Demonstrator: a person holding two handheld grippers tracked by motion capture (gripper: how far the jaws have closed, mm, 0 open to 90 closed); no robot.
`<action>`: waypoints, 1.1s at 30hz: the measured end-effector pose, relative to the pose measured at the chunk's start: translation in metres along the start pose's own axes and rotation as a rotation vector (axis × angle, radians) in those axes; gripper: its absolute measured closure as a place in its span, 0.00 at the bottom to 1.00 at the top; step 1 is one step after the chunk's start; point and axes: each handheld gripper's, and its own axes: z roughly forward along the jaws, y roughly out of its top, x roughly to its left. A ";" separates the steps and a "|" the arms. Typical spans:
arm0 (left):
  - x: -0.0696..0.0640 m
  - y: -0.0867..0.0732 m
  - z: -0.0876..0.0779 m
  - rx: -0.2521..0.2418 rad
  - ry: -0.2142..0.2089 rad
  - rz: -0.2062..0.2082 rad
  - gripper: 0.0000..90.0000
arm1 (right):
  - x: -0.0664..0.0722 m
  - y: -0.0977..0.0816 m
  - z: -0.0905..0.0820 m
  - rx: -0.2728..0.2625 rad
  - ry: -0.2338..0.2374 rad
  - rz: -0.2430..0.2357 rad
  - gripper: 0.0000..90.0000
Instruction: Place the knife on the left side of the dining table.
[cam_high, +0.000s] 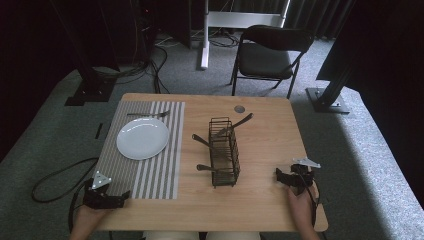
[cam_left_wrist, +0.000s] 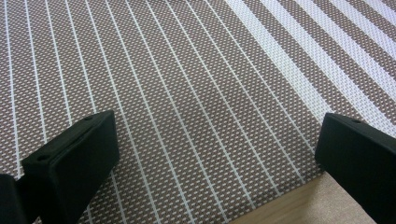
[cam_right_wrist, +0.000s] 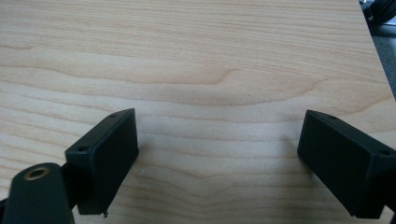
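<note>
A white plate (cam_high: 143, 138) lies on a brown and white striped placemat (cam_high: 160, 170) on the left half of the wooden table (cam_high: 265, 200). Just beyond the plate rests a fork (cam_high: 147, 114). At the table's middle stands a black wire cutlery basket (cam_high: 224, 152) with several utensils sticking out of it. My left gripper (cam_high: 120, 197) sits low over the placemat's near corner, jaws wide apart over the weave (cam_left_wrist: 217, 154), open and empty. Near the front right edge, my right gripper (cam_high: 281, 177) hovers over bare wood (cam_right_wrist: 217, 154), open, with nothing between its jaws.
A small round grey disc (cam_high: 239, 108) is set in the tabletop at the back. Behind the table stands a black folding chair (cam_high: 267, 55). Cables trail over the grey carpet at the left (cam_high: 55, 177). Dark stands flank both sides.
</note>
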 end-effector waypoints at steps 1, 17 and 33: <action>0.000 0.000 0.000 0.000 0.000 0.000 0.00 | 0.000 0.000 0.000 0.001 -0.002 0.004 0.13; 0.000 0.001 0.000 0.005 -0.001 0.003 0.00 | 0.000 0.000 0.000 0.000 -0.001 0.001 0.13; -0.021 0.028 -0.005 0.017 -0.077 0.025 0.04 | 0.000 0.000 0.000 0.000 -0.001 0.001 0.13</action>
